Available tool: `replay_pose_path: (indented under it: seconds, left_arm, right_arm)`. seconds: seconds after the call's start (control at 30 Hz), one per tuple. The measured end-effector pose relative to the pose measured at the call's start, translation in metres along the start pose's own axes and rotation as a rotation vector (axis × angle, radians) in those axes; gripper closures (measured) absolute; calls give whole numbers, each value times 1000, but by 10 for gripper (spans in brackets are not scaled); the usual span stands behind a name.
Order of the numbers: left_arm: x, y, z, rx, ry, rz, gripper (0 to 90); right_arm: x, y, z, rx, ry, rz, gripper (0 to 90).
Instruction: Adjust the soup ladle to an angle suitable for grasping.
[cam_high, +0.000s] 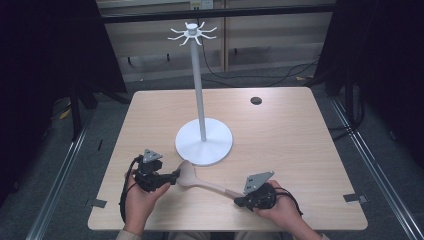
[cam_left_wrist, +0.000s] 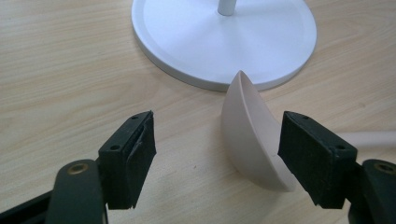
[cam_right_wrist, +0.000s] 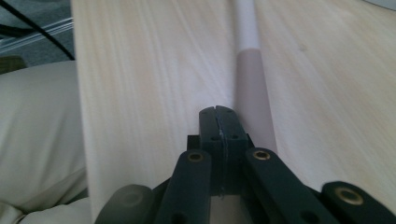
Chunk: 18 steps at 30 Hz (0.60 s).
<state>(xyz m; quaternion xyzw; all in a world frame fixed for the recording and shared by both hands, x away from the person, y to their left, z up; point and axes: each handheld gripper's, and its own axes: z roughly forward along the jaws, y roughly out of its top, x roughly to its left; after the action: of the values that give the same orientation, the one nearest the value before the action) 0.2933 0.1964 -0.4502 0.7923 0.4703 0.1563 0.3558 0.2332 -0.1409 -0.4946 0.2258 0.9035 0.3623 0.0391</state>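
A beige ladle (cam_high: 206, 185) lies on the table, its bowl (cam_left_wrist: 247, 135) on edge right in front of the white stand's round base (cam_left_wrist: 219, 42). My left gripper (cam_left_wrist: 217, 156) is open around the bowl; the right-hand pad (cam_left_wrist: 308, 156) sits close against it and the left-hand pad stands well clear. In the high view the left gripper (cam_high: 176, 176) points right at the bowl. My right gripper (cam_right_wrist: 218, 123) is shut, pads together with nothing between them, and the ladle handle (cam_right_wrist: 250, 84) runs alongside it. From above, the right gripper (cam_high: 240, 200) is at the handle's end.
The tall white stand (cam_high: 199, 75) with hook arms at its top rises from its base (cam_high: 204, 142) at the middle of the wooden table (cam_high: 290, 140). A dark round hole (cam_high: 256, 100) sits at the back right. Both hands rest near the front edge.
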Motion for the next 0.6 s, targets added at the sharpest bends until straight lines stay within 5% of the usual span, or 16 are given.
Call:
replay_pose_path:
  seconds: [0.23,0.4,0.6]
  left_arm:
    - [0,1,0,-2,-26,-9,263]
    - [-1,2,1,-4,-32,1,253]
    - [0,3,1,-13,-35,-3,234]
  right_arm:
    - [-16,-8,-8,-7,-111,29,900]
    - [-35,-13,-10,-38,-217,103,900]
    - [-42,-11,-7,-56,-255,149,900]
